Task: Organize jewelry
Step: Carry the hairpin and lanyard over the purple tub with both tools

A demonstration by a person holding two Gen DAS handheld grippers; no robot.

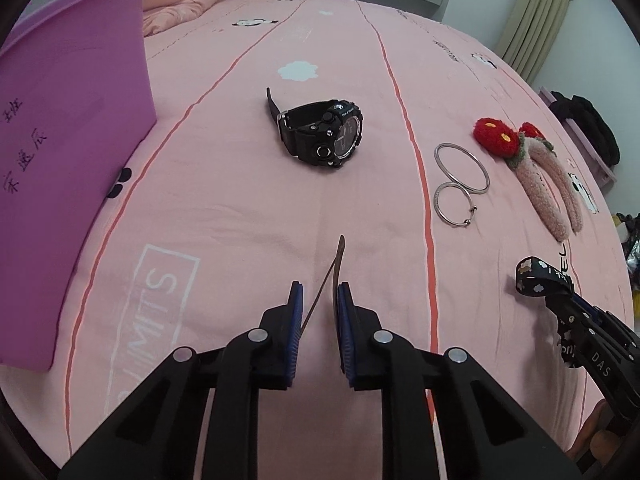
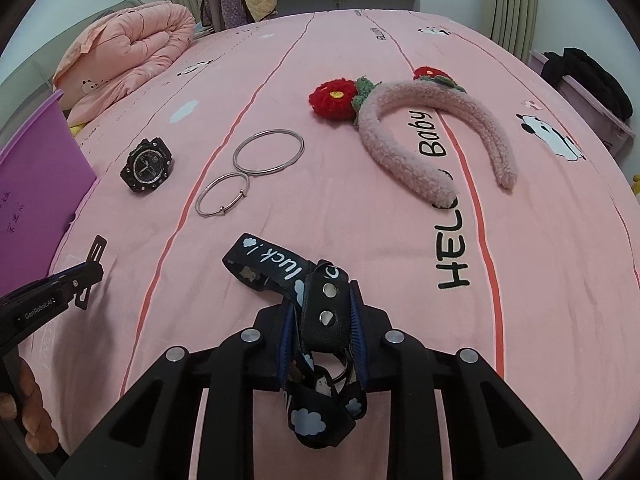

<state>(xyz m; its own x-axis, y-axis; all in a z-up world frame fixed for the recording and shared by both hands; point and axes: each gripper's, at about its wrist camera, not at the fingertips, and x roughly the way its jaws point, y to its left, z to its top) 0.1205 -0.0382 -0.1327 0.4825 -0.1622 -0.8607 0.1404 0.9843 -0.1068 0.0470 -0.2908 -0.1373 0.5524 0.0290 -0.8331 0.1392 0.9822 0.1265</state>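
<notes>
Right gripper (image 2: 320, 320) around lanyard (image 2: 276, 268)

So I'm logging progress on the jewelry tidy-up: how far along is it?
Early: nothing visibly put away yet. In hand: the right gripper is shut on the black lanyard; the left gripper holds a thin dark clip between jaws that stand apart. Left on the bedsheet: the black watch, two silver bangles, and the pink headband. The purple box stands beside the watch.
</notes>
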